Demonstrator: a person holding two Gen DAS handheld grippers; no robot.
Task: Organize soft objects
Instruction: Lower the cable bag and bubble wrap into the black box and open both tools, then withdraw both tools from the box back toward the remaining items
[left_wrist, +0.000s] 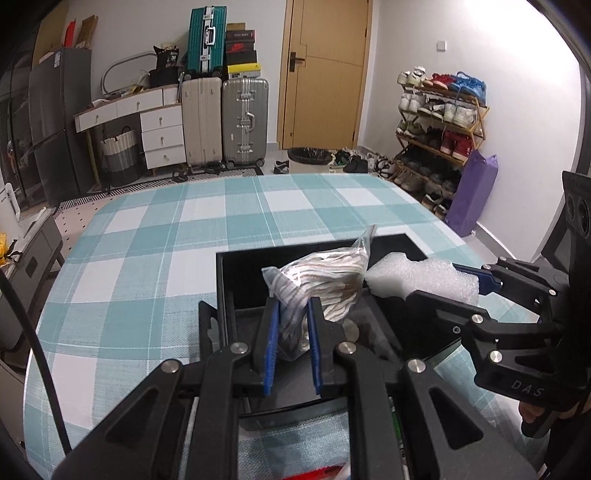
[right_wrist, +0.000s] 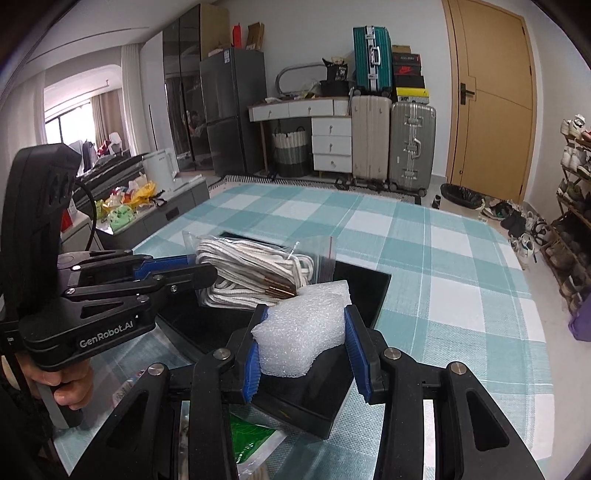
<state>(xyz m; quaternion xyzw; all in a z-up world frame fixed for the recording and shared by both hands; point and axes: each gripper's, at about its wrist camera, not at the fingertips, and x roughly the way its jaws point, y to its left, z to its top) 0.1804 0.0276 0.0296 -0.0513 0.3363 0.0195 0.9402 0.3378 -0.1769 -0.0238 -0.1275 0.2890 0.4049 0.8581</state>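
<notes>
While both grippers hang over an open black box (left_wrist: 236, 280) on a surface covered by a teal-and-white checked cloth (left_wrist: 147, 236), little stands between them and the box: only its low rim and each other's load. The left gripper (left_wrist: 291, 343) has its blue-padded fingers (left_wrist: 271, 343) drawn narrow, pinching a clear zip bag of white cord (left_wrist: 325, 284) whose upper part bulges above the box interior. The right gripper (right_wrist: 303, 350) clamps a chunk of white foam (right_wrist: 303, 328) between its fingers (right_wrist: 356, 354), the block touching the bag at its far side. Two round metal discs (left_wrist: 351, 330) lie on the box floor just behind the bag.

Beyond the surface stand suitcases (left_wrist: 243, 122), a white drawer unit (left_wrist: 162, 138), a wooden door (left_wrist: 325, 74), a lined waste bin (left_wrist: 308, 158) and a loaded shoe rack (left_wrist: 439, 133).

Only the right wrist view shows the bag's red zip strip, the gold-coloured tips on the cords (right_wrist: 280, 290), a green packet (right_wrist: 251, 432) under the box's near corner, a dark refrigerator (right_wrist: 229, 110), and a hand (right_wrist: 70, 391) gripping the left tool's handle. Only the left view shows the purple bag (left_wrist: 474, 195) by the wall.

The cords are coiled in loose loops; the foam is pebbled and irregular in outline.
</notes>
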